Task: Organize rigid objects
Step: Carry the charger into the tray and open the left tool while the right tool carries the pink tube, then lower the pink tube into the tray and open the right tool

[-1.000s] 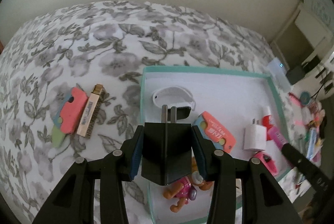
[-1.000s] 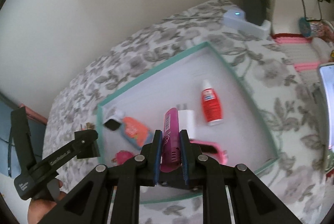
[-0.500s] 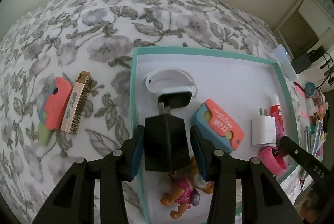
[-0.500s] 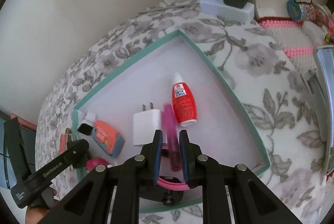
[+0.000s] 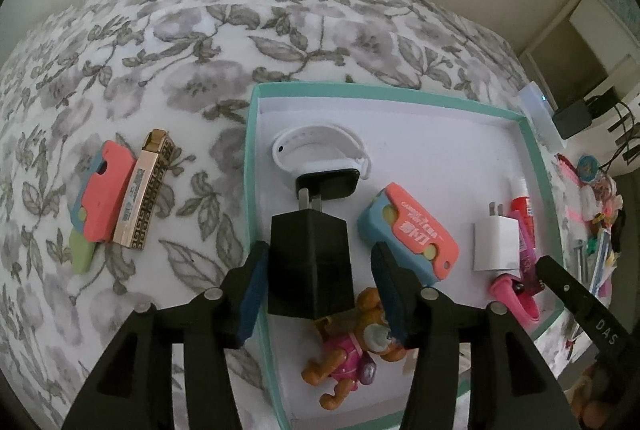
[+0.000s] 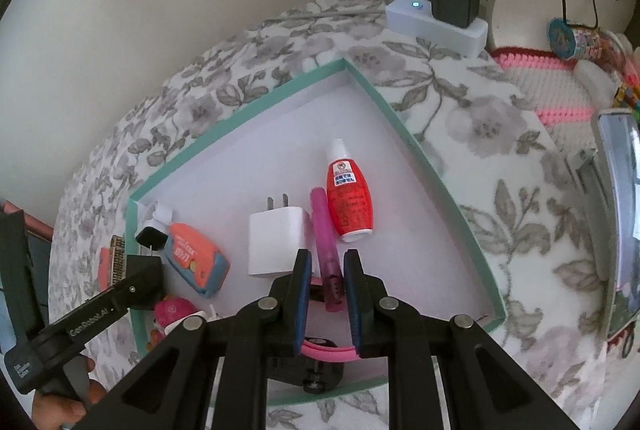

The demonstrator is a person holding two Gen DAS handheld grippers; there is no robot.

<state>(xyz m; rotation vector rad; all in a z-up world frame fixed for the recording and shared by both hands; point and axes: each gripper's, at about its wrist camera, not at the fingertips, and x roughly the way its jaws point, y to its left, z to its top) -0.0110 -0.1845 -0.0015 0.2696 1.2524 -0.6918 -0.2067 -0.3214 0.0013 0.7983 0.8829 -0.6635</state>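
Observation:
A teal-rimmed white box [image 5: 250, 189] lies on the floral bedspread. A black charger [image 5: 310, 262] rests in its left part, prongs toward a white watch band [image 5: 320, 145]. My left gripper [image 5: 319, 254] straddles the charger and its jaws are opening; a gap shows at the right pad. My right gripper [image 6: 327, 262] is shut on the near end of a pink tube [image 6: 322, 226], which lies between a white charger [image 6: 276, 242] and a red bottle [image 6: 348, 193]. A coral-and-blue case [image 5: 408, 230] and a toy figure [image 5: 348, 354] are also in the box.
Outside the box, on the left, lie another coral case [image 5: 100, 197] and a gold bar [image 5: 146, 189]. A white power strip [image 6: 436, 17] with a black adapter sits past the box's far corner. A pink crocheted mat [image 6: 552, 77] and clutter lie to the right.
The left gripper brought the black charger down onto the box floor and its jaws spread apart. The right gripper lowered the pink tube until it lay beside the white charger.

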